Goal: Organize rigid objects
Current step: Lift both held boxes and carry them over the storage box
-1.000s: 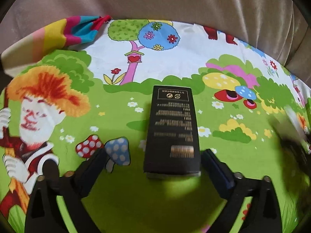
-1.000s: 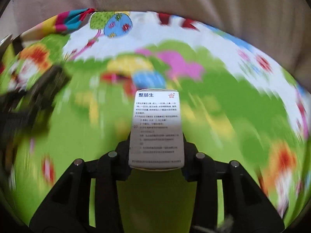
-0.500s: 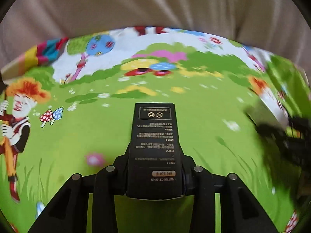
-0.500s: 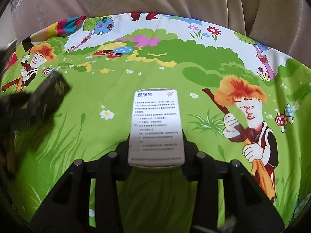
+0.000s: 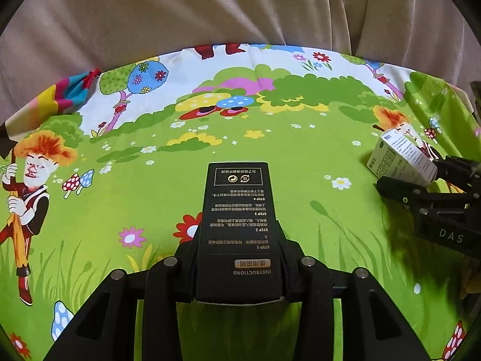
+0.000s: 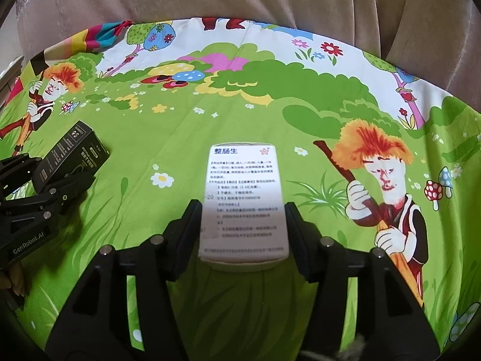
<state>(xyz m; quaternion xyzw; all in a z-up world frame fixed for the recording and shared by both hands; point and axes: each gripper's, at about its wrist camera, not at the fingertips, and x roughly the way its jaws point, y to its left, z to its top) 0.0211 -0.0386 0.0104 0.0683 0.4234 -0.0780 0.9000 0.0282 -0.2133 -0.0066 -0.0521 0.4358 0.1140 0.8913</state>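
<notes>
The right gripper [image 6: 242, 207] had just been opening; its pads stood slightly apart from the sides of the white box [image 6: 245, 201], which lay between them on the green cartoon cloth [image 6: 168, 126]. The left gripper [image 5: 239, 240] was clamped on the black box [image 5: 239, 228], its far end low over the same cloth. The two boxes were well apart, each gripper showing at the edge of the other's view. From here, I judge that the white box could be dragged or turned if the right gripper drew back crookedly and a pad caught a side. The soft, wrinkled cloth could also let the black box settle crooked once let go.
</notes>
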